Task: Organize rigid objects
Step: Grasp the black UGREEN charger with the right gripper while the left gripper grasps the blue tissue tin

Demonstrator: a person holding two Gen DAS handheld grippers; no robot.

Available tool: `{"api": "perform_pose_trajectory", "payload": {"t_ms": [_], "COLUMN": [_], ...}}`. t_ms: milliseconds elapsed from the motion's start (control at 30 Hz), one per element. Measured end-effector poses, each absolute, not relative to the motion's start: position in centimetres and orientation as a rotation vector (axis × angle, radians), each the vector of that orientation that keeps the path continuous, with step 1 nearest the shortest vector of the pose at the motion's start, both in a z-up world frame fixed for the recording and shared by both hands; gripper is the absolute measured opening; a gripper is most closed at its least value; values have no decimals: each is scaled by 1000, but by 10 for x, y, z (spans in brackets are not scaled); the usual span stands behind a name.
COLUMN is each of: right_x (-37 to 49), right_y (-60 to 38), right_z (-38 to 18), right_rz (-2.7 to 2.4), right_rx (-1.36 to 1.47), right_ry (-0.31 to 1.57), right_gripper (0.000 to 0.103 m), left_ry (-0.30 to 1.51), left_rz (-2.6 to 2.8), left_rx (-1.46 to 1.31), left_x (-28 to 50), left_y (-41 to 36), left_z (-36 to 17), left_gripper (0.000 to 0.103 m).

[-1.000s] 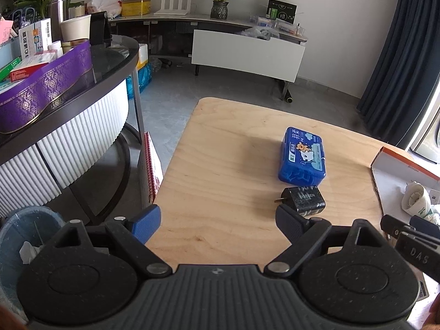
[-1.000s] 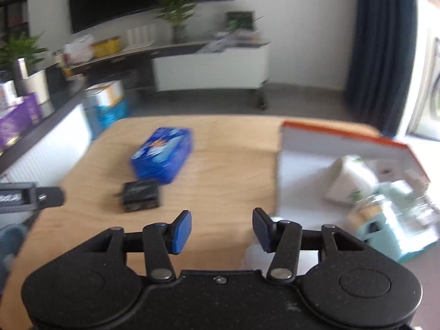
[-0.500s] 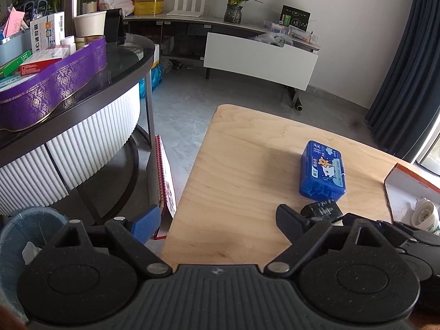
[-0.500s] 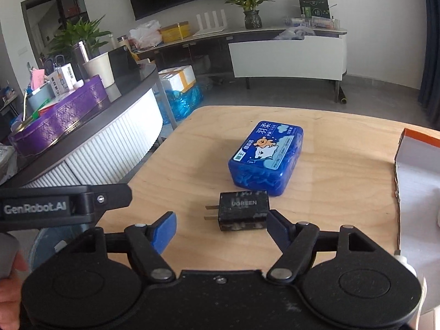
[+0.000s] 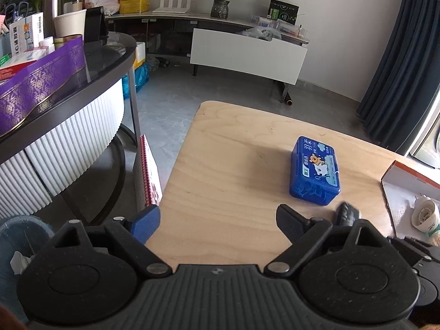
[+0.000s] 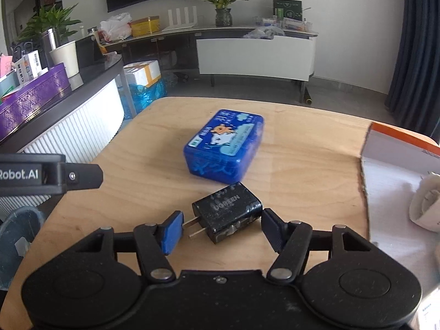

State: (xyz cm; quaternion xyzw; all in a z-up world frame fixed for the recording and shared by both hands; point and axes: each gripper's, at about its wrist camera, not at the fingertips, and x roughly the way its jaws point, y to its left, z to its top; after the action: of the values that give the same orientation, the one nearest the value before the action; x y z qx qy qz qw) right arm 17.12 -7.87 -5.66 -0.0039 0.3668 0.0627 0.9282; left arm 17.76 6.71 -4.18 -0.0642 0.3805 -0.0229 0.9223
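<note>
R wrist view: the black charger (image 6: 228, 214) lies flat on the wood tabletop (image 6: 148, 187), low centre of frame, right between the fingers of the right gripper (image 6: 221, 229). Its 2 metal prongs point to the left of frame and their tips reach the blue pad of the left-of-frame finger (image 6: 172, 231). The other finger sits against the charger's right-hand lower corner. So the fingers are closed in on the charger lengthwise, prongs to body, w/ no gap that I can make out on either side. The charger is turned a bit, its printed face up.

Just above it in frame, nearly touching its top corner, is the blue box (image 6: 224, 145) w/ a cartoon label, also flat on the tabletop. At the right edge is a white carton (image 6: 390, 170) w/ an orange rim; a white round item (image 6: 426, 203) lies inside.

L wrist view: the left gripper (image 5: 217, 217) has its fingers spread wide w/ only bare tabletop between them, holding nothing. The charger shows here only as a dark blur just past the right-of-frame finger, lower right, below the blue box. The left gripper's side also pokes in at mid left of the R wrist view, well apart from the charger.
</note>
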Motion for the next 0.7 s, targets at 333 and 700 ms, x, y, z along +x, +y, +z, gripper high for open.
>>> {"api": "perform_pose_trajectory", "payload": {"t_ms": [333, 700], "right_x": [148, 153], "right_y": [-142, -138], "right_z": [-33, -25], "right_rz": [175, 127], "right_rx": [146, 145], "right_ry": [777, 742], "right_gripper": [83, 81], "left_ry": [746, 796], "left_rz": [-157, -215], "left_rx": [-59, 74], "left_x": [216, 268], "left_y": [13, -30], "left_z": [-42, -71], "left_gripper": [99, 99]}}
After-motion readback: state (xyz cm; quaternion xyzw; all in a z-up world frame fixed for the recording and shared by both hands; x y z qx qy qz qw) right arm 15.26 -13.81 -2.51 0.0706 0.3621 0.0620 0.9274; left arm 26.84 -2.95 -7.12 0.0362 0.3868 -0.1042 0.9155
